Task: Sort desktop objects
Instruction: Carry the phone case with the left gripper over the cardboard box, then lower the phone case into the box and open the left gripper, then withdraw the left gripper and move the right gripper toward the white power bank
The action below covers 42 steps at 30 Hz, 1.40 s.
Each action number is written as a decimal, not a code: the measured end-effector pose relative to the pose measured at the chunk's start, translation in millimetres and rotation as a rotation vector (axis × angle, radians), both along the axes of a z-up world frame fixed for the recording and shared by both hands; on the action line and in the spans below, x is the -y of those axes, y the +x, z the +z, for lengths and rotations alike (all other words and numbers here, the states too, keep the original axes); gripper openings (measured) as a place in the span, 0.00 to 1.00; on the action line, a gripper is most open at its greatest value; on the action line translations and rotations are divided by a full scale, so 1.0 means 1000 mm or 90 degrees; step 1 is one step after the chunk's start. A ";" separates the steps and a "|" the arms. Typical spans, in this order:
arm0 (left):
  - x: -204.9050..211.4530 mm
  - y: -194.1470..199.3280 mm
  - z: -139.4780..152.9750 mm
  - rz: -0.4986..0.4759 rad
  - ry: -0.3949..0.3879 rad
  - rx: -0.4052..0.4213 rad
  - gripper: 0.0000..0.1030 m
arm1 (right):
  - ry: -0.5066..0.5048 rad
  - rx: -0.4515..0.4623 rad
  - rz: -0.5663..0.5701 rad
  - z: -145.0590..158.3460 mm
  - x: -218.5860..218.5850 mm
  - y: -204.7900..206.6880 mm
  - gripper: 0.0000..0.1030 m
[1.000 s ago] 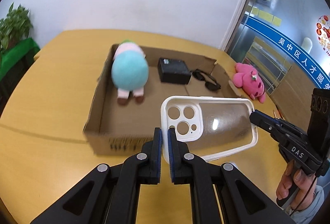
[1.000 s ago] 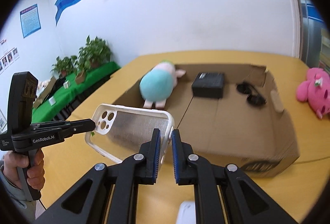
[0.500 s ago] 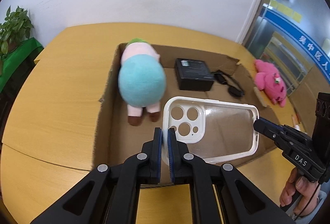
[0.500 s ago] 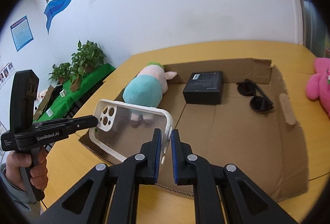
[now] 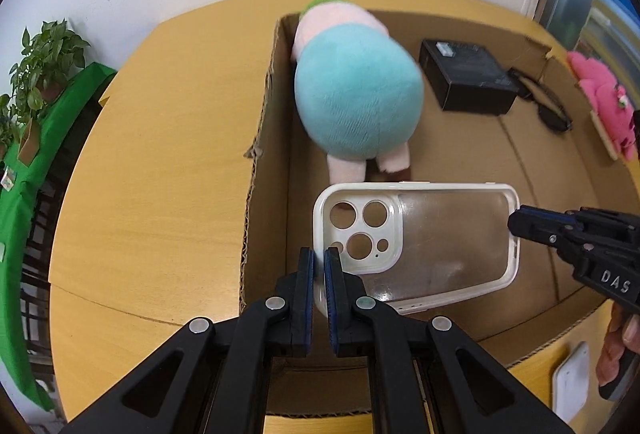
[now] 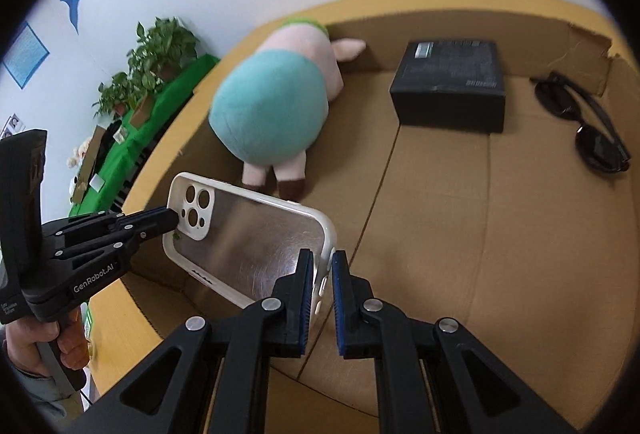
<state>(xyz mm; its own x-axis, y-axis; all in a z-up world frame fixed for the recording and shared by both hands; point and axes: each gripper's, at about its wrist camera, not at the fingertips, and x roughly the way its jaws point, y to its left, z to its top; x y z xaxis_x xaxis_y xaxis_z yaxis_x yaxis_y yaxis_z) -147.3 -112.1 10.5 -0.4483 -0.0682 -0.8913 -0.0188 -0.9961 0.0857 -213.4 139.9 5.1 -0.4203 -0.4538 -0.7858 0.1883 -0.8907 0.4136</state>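
Partly done, by the look of it: already lying inside the shallow brown cardboard box (image 5: 276, 138) are a teal-and-pink plush pig (image 5: 358, 94), a flat black rectangular box (image 5: 466, 80) and a pair of black sunglasses (image 6: 592, 126), while a bright pink plush toy (image 5: 602, 106) sits outside on the yellow wooden table (image 5: 160, 154) past the box's far side, probably left to sort. Held in the air low over the near part of the box floor, apart from it: a clear phone case with a white rim and camera cut-outs (image 5: 416, 238), lying almost flat, open side up as far as can be judged. Carried by both tools at once: left gripper (image 5: 316, 274) pinched on the rim at the camera end, right gripper (image 6: 320, 290) on the opposite short end, with blue pads (image 6: 306, 294) astride the white edge and a slight gap on one side, so loosely clamped at best. Transparent back glossy, faintly scuffed, the cardboard showing through. Likely remaining for this item: lowering and release onto the bare floor in front of the pig's feet. Small white object (image 5: 570, 382) visible on the table beside the box, identity unclear.
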 end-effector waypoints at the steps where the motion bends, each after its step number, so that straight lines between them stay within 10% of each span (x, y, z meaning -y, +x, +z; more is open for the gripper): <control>1: 0.000 -0.002 -0.005 0.001 -0.010 0.012 0.04 | -0.003 0.012 0.000 -0.004 0.000 -0.002 0.09; 11: -0.009 -0.006 -0.021 0.008 -0.082 0.047 0.05 | 0.023 0.058 0.019 -0.026 0.016 0.000 0.12; 18: -0.006 0.007 0.003 0.011 -0.082 -0.009 0.13 | 0.049 -0.035 -0.001 0.009 -0.005 0.021 0.34; 20: -0.003 0.021 0.024 0.011 -0.066 -0.065 0.30 | 0.055 -0.075 -0.006 0.027 -0.014 0.032 0.44; 22: -0.004 0.042 0.049 0.014 -0.053 -0.142 0.75 | 0.070 -0.131 -0.029 0.050 -0.028 0.054 0.63; 24: -0.006 0.066 0.072 0.020 -0.039 -0.227 0.95 | 0.088 -0.185 -0.056 0.069 -0.040 0.079 0.70; 30: -0.032 0.126 0.104 -0.011 0.052 -0.389 1.00 | 0.214 -0.268 -0.110 0.083 -0.054 0.134 0.77; 42: -0.081 0.138 0.084 -0.051 0.124 -0.374 0.99 | 0.236 -0.269 -0.133 0.077 -0.056 0.173 0.77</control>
<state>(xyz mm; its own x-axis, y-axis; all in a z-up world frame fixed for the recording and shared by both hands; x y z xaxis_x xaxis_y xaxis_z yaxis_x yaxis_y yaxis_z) -8.9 -31.5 94.4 -0.8643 0.1247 -0.4873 -0.0991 -0.9920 -0.0782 -40.8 195.4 82.3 -0.7813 -0.0550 -0.6218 0.0737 -0.9973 -0.0044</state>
